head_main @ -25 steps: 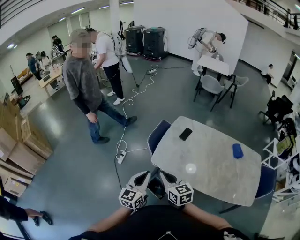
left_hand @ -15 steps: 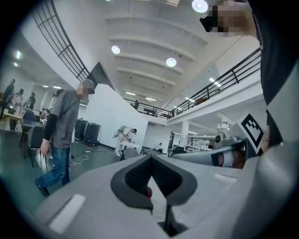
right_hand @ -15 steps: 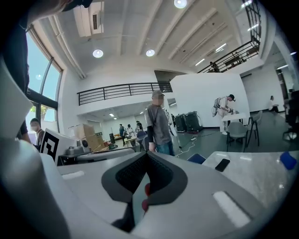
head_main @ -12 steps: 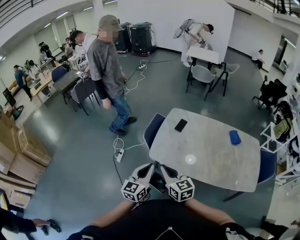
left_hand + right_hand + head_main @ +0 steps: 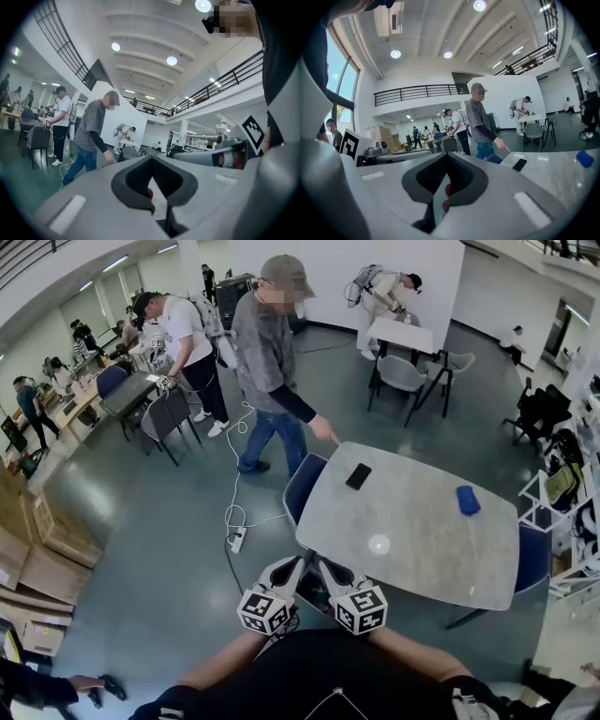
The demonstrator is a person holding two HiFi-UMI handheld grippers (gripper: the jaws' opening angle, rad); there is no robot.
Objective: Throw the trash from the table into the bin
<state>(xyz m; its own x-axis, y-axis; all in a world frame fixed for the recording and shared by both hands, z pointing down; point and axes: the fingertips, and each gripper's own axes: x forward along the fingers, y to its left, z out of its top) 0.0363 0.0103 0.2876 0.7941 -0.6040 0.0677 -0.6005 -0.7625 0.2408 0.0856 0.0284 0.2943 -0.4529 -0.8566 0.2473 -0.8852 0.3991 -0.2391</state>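
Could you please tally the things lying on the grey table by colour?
Black phone: 1
Blue item: 1
Small white round thing, possibly only glare: 1
Total: 3

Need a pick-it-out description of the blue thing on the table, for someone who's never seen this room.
Find the rounded grey stone-look table in the foreground of the head view. On its far right part lies a small blue object, well apart from the black phone near the far left edge. It is the only blue item on the tabletop; the phone is flat and black.
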